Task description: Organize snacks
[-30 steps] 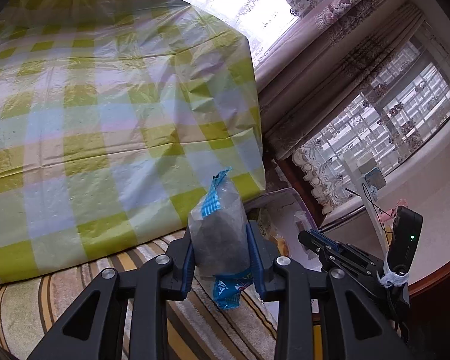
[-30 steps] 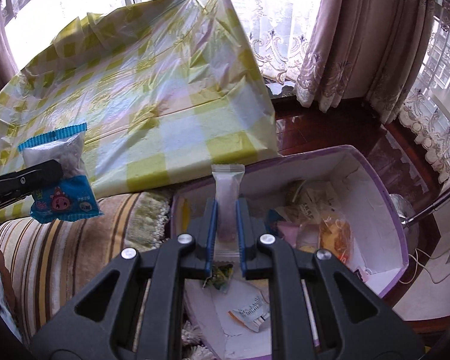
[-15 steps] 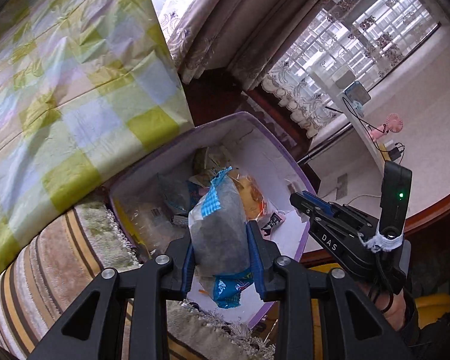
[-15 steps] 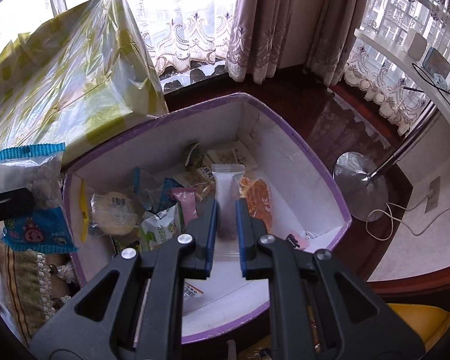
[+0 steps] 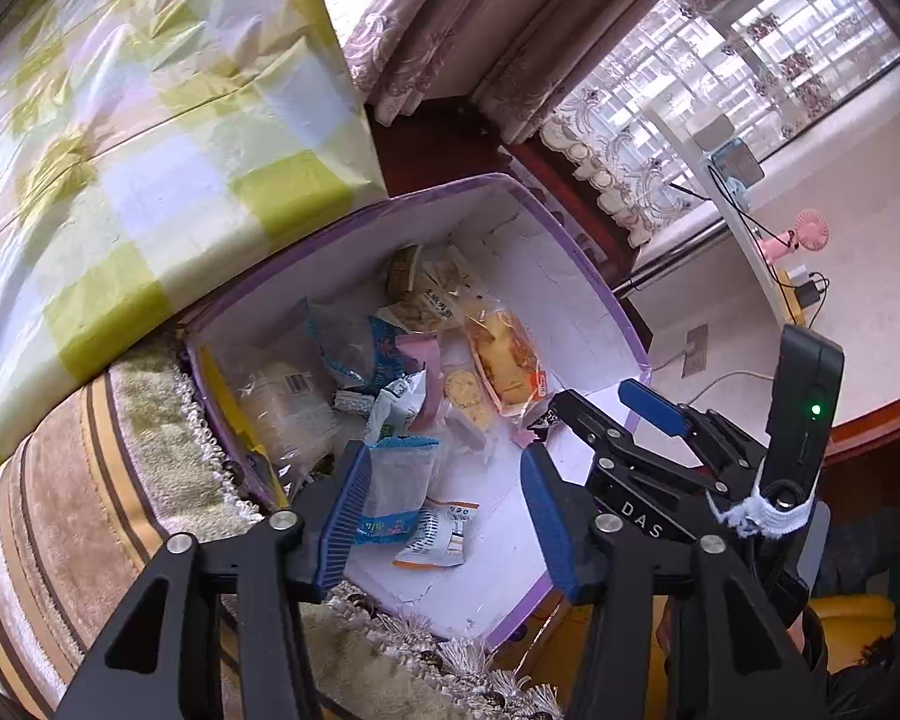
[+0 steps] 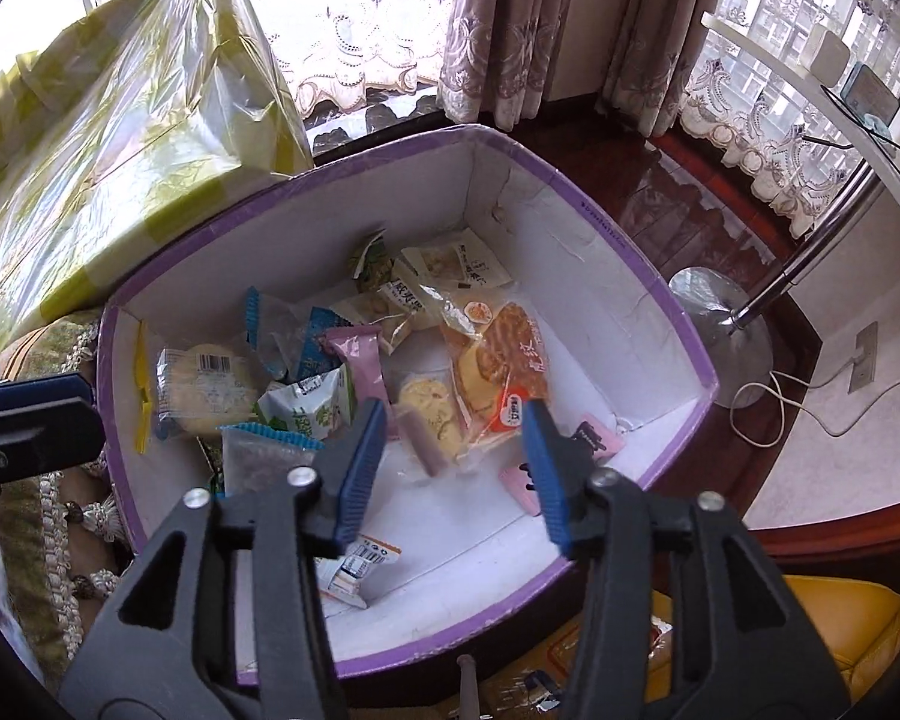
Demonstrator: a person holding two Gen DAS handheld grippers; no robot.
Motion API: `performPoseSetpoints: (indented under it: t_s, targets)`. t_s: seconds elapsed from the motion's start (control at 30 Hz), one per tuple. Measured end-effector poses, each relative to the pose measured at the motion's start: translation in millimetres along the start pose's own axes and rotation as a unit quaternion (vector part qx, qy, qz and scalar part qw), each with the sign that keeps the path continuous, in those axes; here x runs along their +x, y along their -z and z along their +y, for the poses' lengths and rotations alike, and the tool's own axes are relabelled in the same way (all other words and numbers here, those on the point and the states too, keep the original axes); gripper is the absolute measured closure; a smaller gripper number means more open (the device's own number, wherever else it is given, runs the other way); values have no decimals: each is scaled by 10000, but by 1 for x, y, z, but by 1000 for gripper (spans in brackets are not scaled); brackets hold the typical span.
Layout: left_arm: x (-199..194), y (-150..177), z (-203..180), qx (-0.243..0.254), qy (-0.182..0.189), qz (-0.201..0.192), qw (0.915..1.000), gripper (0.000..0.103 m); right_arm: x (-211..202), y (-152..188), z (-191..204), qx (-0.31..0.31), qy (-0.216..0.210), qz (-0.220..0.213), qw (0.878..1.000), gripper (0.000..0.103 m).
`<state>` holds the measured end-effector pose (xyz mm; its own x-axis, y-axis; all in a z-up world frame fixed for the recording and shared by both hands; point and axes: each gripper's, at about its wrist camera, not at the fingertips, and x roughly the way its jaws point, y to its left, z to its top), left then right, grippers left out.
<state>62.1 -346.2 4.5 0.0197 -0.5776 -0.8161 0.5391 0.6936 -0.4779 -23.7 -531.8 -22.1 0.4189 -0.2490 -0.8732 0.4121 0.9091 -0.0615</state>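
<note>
You are at the release step: both grippers hang over the purple-rimmed box, jaws opening. The left gripper has half-spread fingers; the blue-edged clear packet sits between them against one pad, seemingly dropping free into the box's near corner. The right gripper is likewise half spread with nothing pressed; a blurred pale stick packet lies below it on the box floor. Next, lift both clear of the box and go for any snacks still outside it.
</note>
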Motion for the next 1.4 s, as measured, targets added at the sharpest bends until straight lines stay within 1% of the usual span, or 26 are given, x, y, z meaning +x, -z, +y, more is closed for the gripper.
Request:
performPoseSetpoints:
  t_s: [0.03,0.13,0.2,0.4,0.5,0.63,0.8,0.93,1.4]
  targets:
    - [-3,2,3,-74,-38,-39,10000,39,-2,1,2,-19,22,-27,10000,40]
    - [-12,7,9,-178,-32,-139,9997,38,-6,0,7,-82,78,-34,9999,35]
    - [-18,10,12,-260,-82,-208,9994,36,-9,1,10,-105,109,-45,9999,33]
    - [-29,21,14,-266,-310,-326,9986,34,-22,3,18,-172,171,-105,9997,30]
    - [-28,24,14,-299,-390,-387,9980,33,-29,4,20,-189,202,-170,9995,28]
    - [-21,23,11,-241,-430,-320,9983,27,-32,3,23,-238,229,-206,9992,28]
    - [-17,22,9,-224,-495,-263,9982,23,-32,3,23,-236,227,-204,9993,28]
    - [-14,20,7,-197,-447,-204,9986,17,-32,2,21,-199,224,-201,9993,28]
    - [-13,22,6,-200,-467,-302,9983,17,-30,3,22,-208,200,-164,9994,28]
